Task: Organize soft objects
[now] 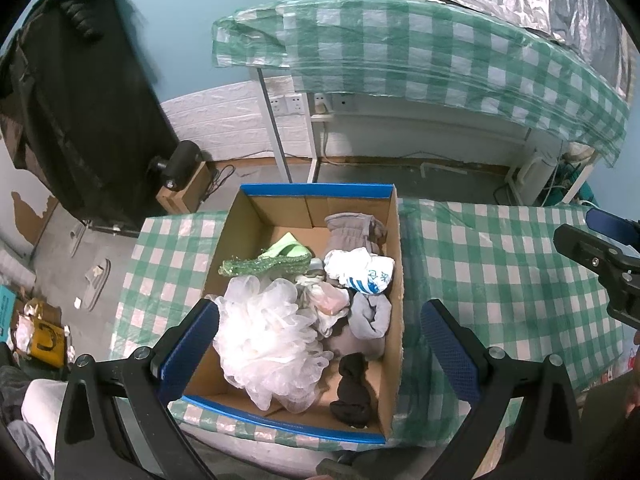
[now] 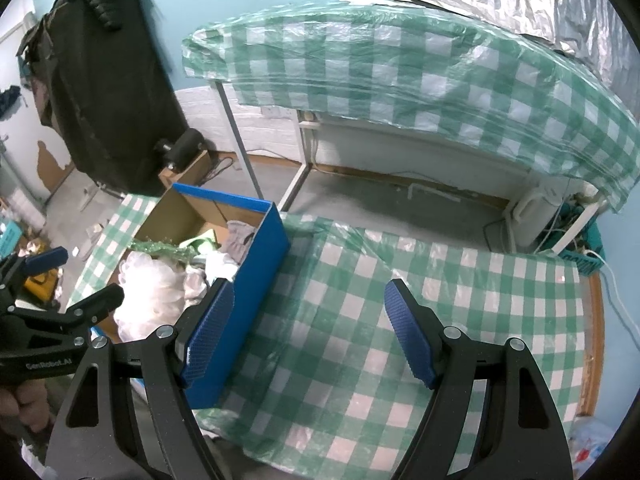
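Both grippers angled downward, jaws apart, nothing held

The left gripper [image 1: 320, 344] tilts steeply down with its blue-padded fingers [image 1: 188, 350] spread wide and nothing pressed between the pads. The right gripper [image 2: 308, 332] sits just beside it at a like tilt, its fingers [image 2: 410, 340] also well apart and empty. A hand [image 2: 24, 396] shows behind the left gripper's handle.

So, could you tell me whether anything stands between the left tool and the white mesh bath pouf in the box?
Nothing visible does. The left tool hangs open above the cardboard box, and the white mesh pouf lies uncovered on top of the pile between its fingers, apart from both.
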Motion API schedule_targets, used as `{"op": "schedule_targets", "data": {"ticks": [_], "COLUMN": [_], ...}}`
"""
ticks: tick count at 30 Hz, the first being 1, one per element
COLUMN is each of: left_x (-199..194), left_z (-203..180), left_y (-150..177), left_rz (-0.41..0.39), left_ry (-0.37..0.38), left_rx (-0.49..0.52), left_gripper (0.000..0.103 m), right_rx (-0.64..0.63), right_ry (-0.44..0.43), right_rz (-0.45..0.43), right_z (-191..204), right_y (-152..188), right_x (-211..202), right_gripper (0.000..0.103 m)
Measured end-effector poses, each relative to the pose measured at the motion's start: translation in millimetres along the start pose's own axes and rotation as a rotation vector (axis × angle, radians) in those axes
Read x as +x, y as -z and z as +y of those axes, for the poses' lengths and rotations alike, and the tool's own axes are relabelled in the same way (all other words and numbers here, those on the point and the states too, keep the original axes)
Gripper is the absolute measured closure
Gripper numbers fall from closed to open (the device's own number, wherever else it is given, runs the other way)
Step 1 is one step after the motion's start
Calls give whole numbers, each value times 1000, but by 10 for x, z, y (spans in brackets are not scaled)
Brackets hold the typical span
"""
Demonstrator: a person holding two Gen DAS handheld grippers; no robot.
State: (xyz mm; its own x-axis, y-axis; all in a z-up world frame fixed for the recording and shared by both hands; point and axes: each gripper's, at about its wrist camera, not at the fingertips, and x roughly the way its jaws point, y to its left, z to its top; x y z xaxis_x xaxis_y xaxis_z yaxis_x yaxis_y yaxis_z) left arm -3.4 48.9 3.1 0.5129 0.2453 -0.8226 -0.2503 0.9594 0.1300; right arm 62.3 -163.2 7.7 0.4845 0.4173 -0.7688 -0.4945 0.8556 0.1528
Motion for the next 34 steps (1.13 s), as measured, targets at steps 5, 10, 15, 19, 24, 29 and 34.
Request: {"op": "schedule_targets", "data": {"ticks": [5,10,15,19,24,29,34], "left_x": [3,2,1,0,2,-6,-24], "left_z": [-10,-25,-34,-37,-40,-35,-8], "left_y": [15,16,26,28,24,37,42], "left_rz": [5,4,9,7,9,9,1], "left_ry": [-1,-3,-3,-3,-3,-4,-5], "left_rx": [1,3,5,6,5,11,12], "left_gripper": [1,1,1,1,1,1,1], "right_rx": [3,1,-4,-4,-7,-6,-6], "right_ry": [-1,-2,-2,-2,-2,0,1], "right_rz": [1,1,4,3,5,5,9], "right_z": [-13,-11,-3,3,21,18,33], "right_y": [13,17,29,28,35,41,43], "right_x": [-12,-11,-17,-16,-19,-16,-11], "right_gripper": [26,26,26,26,26,26,26]}}
